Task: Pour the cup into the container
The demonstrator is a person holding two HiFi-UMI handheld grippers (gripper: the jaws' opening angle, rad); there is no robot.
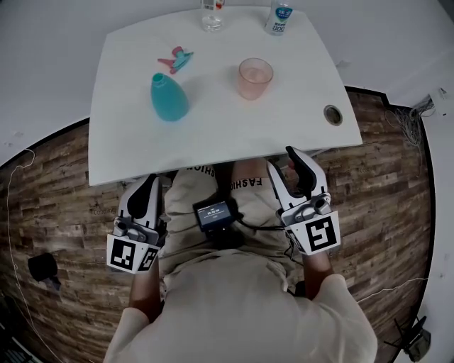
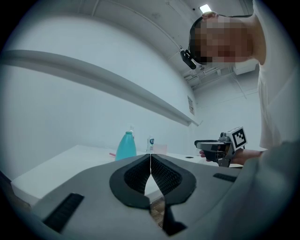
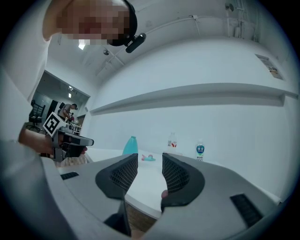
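Observation:
A pale pink cup (image 1: 255, 78) stands upright right of centre on the white table (image 1: 213, 135). A teal bottle (image 1: 169, 97) stands to its left; the same teal bottle (image 2: 125, 146) (image 3: 131, 145) shows far off in both gripper views. Both grippers hover off the table's near edge, over the person's lap. My left gripper (image 1: 147, 181) (image 2: 150, 157) is shut with its pads touching and nothing between them. My right gripper (image 1: 287, 164) (image 3: 150, 161) has a narrow gap between its jaws, and that gap is empty. Neither touches the cup or the bottle.
A pink and teal spray head (image 1: 176, 59) lies behind the teal bottle. A clear bottle (image 1: 211, 14) and a labelled water bottle (image 1: 279, 18) stand at the far edge. A round cable hole (image 1: 333, 114) sits near the right edge. Wood floor surrounds the table.

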